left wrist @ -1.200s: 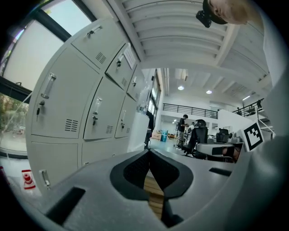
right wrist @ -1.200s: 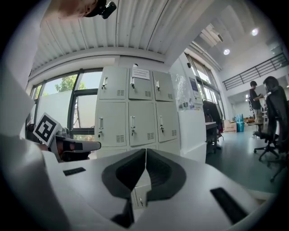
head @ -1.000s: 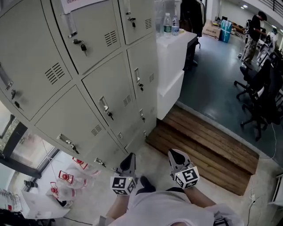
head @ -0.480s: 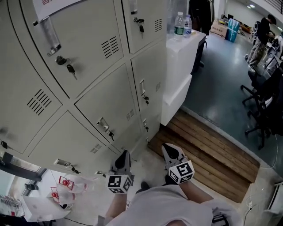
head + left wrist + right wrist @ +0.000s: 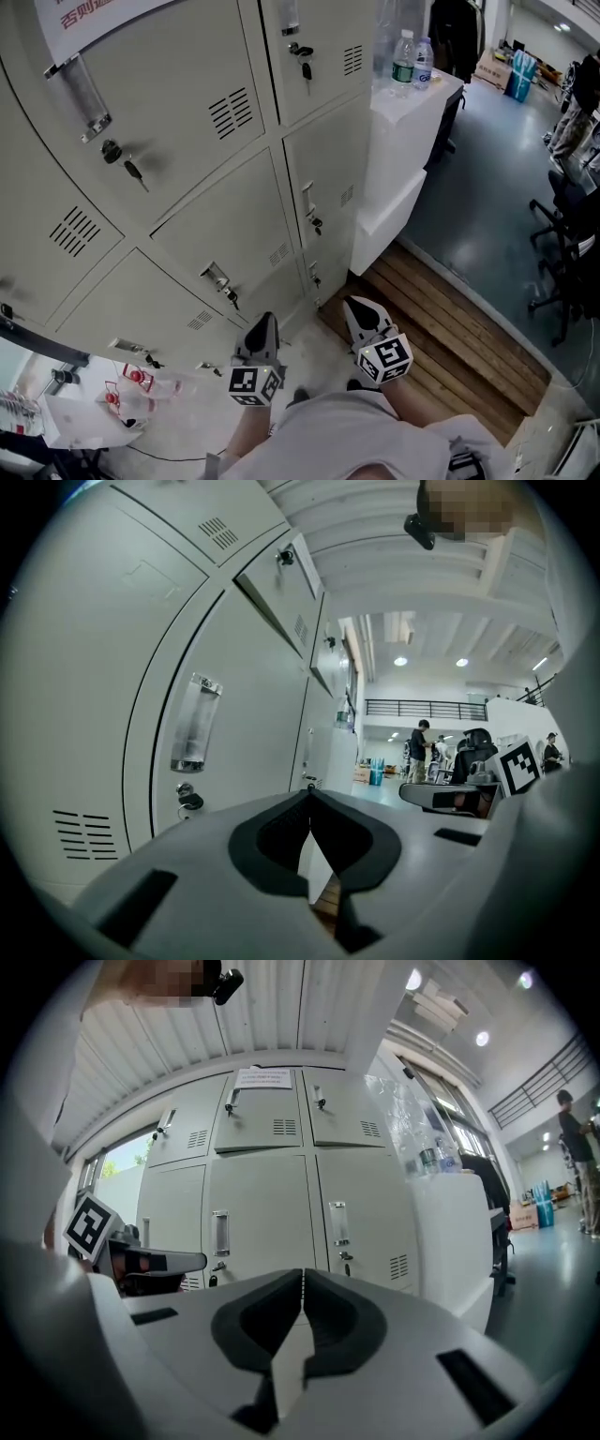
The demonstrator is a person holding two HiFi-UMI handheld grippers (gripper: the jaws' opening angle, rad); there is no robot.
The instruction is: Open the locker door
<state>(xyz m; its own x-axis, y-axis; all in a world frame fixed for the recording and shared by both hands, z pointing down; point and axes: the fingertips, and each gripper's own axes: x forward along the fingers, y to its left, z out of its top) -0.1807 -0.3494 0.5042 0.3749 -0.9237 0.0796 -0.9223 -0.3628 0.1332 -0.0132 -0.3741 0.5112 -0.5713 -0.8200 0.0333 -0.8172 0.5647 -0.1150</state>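
both jaws are pressed fully together with nothing between them: the left gripper [image 5: 309,797] and the right gripper [image 5: 302,1274] are empty and held low, near the person's body, while the lockers [image 5: 216,112] stand ahead and to the left, well apart from either tip. the main risk, as i judge it, is reaching a pull handle [image 5: 217,278] with the jaws closed, so the tips would bump it or skid off the painted door instead of gripping it. a hanging key [image 5: 134,171] sits just below each handle, and a careless approach could knock it or snag it. if the chosen door is locked, a hard pull would only make the pads slip. the raised wooden step [image 5: 441,337] lies near on the right, and a sideways shuffle could catch its edge. counted: two grippers; six locker doors in the right gripper view, three across in two rows, each with one handle; at least four locks with keys in the head view; two water bottles [image 5: 403,56] on the white counter [image 5: 412,108]; one paper notice [image 5: 103,14]
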